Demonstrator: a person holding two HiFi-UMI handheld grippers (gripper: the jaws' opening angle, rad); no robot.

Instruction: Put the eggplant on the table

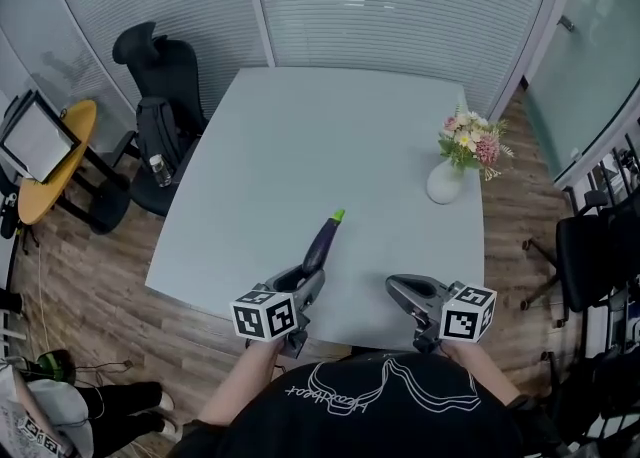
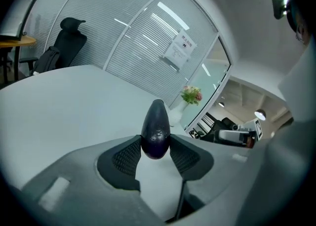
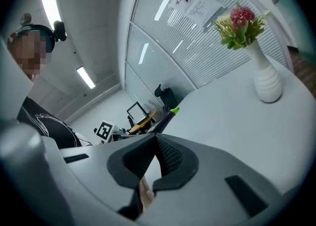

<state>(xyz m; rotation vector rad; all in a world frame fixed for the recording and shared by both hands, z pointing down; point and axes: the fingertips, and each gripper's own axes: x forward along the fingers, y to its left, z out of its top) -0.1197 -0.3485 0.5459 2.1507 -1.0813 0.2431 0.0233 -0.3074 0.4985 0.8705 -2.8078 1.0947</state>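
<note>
Head view, flower vase (image 1: 446, 182) right on table (image 1: 290, 136), office chair (image 1: 160, 71) beyond

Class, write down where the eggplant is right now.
In the head view, the eggplant is clamped in the left gripper over the near edge of the table, left of the right gripper.

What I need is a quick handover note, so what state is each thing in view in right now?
Dark purple eggplant with green stem: gripped at its blunt end, stem pointing away, over the pale grey table; contact unclear.
Left tool: shut on the eggplant.
Right tool: shut, empty.
White ribbed vase of flowers: upright on the table.
</note>
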